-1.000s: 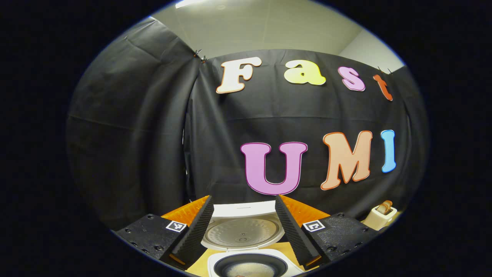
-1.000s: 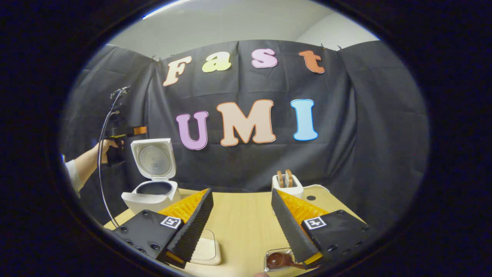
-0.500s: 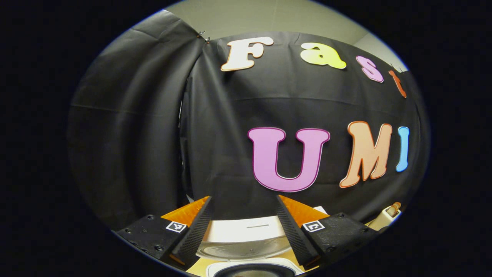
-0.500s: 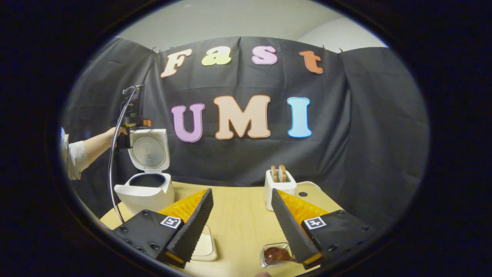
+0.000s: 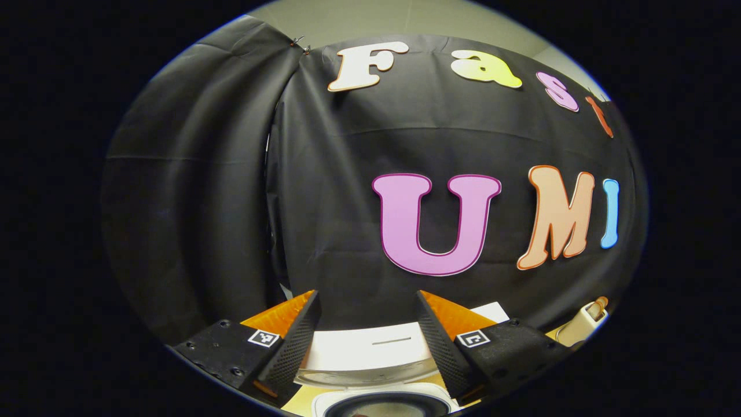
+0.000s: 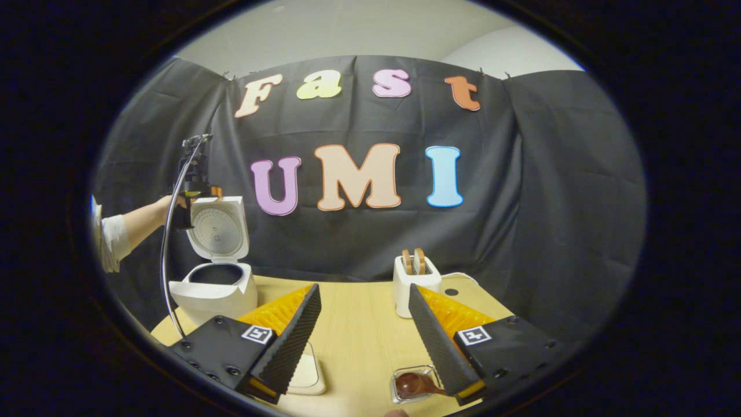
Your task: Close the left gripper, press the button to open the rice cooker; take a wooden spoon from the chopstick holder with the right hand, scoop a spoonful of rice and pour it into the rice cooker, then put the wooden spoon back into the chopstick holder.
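Standing open at the left of the right gripper view, the rice cooker (image 6: 215, 272) suggests the button step is done, so the released right gripper (image 6: 362, 341) must next fetch the wooden spoon (image 6: 414, 384) at lower centre, while the left gripper (image 5: 366, 339) gapes empty.

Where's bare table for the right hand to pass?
The open strip of table runs between the rice cooker on the left and the chopstick holder on the right. Near the right gripper it is crowded: a pale pad and a small dish.
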`<state>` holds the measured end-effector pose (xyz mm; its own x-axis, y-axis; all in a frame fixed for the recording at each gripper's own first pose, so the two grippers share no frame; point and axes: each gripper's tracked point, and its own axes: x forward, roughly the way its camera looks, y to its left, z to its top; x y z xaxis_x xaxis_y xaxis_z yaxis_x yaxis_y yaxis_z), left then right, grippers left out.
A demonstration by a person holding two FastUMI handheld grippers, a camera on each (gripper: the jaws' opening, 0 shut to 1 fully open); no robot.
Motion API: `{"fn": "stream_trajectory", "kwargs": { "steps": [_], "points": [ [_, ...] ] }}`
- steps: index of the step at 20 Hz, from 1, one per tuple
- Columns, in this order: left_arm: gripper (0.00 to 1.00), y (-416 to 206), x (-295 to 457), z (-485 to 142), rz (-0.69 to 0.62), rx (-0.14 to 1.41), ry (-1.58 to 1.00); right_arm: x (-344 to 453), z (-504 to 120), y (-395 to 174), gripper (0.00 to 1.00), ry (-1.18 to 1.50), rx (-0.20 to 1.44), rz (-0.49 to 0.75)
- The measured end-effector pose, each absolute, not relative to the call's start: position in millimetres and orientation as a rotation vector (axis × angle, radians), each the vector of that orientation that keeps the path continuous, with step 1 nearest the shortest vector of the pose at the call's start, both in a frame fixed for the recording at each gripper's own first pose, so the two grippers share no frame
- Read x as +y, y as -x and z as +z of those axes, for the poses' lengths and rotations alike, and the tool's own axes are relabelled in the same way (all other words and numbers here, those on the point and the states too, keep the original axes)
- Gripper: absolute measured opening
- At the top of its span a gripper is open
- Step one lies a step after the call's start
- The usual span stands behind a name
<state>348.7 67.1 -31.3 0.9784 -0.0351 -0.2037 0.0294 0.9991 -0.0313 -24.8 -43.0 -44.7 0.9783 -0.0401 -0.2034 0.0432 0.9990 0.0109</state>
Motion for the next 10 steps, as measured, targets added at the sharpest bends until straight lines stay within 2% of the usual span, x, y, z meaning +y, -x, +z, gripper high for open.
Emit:
{"fn": "stream_trajectory", "kwargs": {
  "steps": [4,5,8,9,10],
  "points": [
    [0.93,-325.3,63.0,-32.8,-0.043,0.218,0.026,-44.1,-44.8,21.4,0.94,-0.019,0.200,-0.024],
    [0.98,-318.6,61.3,-34.0,-0.046,0.223,0.027,-45.0,-44.2,20.1,0.94,-0.020,0.197,-0.019],
    [0.95,-295.5,56.3,-37.9,-0.059,0.235,0.033,-47.4,-42.5,18.7,0.94,-0.031,0.186,-0.005],
    [0.95,-286.8,54.9,-40.8,-0.063,0.242,0.036,-48.9,-42.0,18.4,0.99,-0.033,0.184,-0.001],
    [0.95,-278.9,53.2,-42.5,-0.068,0.248,0.037,-49.5,-40.3,18.6,0.99,-0.035,0.181,0.004]
  ]
}}
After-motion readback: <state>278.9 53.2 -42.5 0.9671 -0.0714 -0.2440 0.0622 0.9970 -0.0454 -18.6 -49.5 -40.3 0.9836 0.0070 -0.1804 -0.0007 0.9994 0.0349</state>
